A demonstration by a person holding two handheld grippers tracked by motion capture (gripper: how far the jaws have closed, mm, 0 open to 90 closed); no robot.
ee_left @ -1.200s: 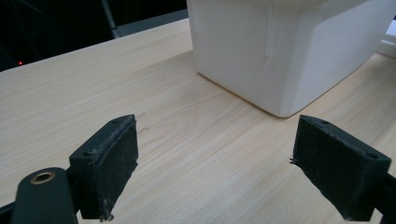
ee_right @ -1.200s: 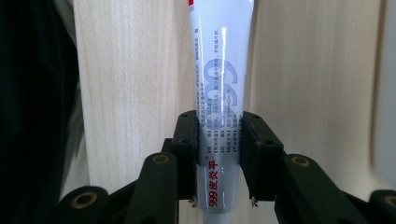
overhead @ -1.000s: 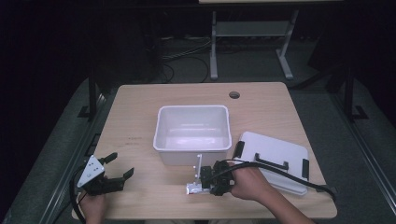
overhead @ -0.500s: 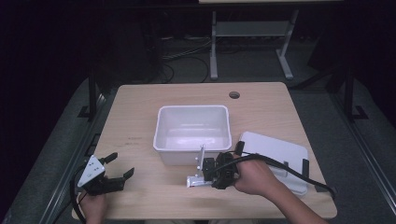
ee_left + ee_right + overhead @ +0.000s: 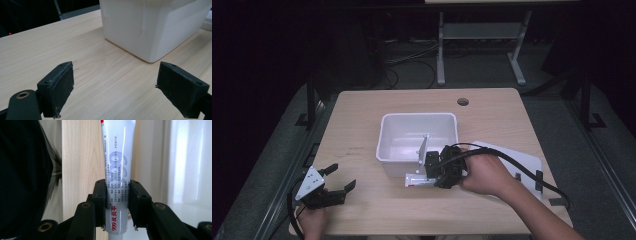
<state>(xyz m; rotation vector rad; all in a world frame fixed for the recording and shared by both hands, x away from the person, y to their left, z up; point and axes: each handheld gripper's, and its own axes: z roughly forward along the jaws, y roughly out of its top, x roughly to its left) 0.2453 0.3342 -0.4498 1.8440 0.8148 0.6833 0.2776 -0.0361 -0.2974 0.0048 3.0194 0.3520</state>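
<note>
Lifted since a second ago, the right claw (image 5: 424,172) now carries the tube (image 5: 117,167) clear of the tabletop (image 5: 362,125), clenched around its middle — level with the near rim of the white bin (image 5: 387,132), likely its destination. Nearer the edge, the left claw (image 5: 337,185) rests released — idle.

White open bin (image 5: 399,131) at worktop (image 5: 362,112) centre. White lid (image 5: 527,165) at 4 o'clock of bin. Cable hole (image 5: 463,102) at 1 o'clock.
</note>
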